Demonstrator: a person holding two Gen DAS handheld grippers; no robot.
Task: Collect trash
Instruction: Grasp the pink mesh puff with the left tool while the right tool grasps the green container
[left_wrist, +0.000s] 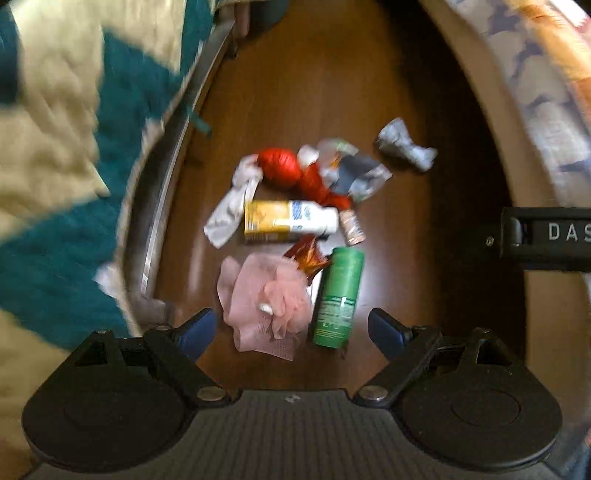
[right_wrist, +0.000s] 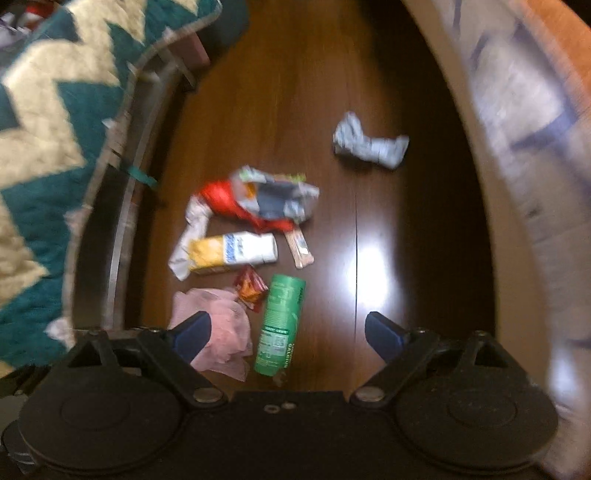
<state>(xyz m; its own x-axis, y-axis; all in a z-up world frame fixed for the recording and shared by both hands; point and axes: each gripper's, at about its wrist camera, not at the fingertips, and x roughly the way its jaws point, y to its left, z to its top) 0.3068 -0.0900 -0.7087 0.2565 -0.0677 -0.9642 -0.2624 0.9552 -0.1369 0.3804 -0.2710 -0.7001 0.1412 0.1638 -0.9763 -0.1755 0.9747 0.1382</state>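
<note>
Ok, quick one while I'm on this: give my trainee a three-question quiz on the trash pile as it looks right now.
1. True or false: the green bottle stands upright on the wooden floor.
2. Which piece lies apart from the main pile? A) the crumpled grey wrapper B) the yellow and white box C) the pink mesh cloth
3. Fill in: both the left hand-held gripper and the right hand-held gripper are ____ and hold nothing.

Key: 1 false, it lies on its side. 2 A. 3 open.
</note>
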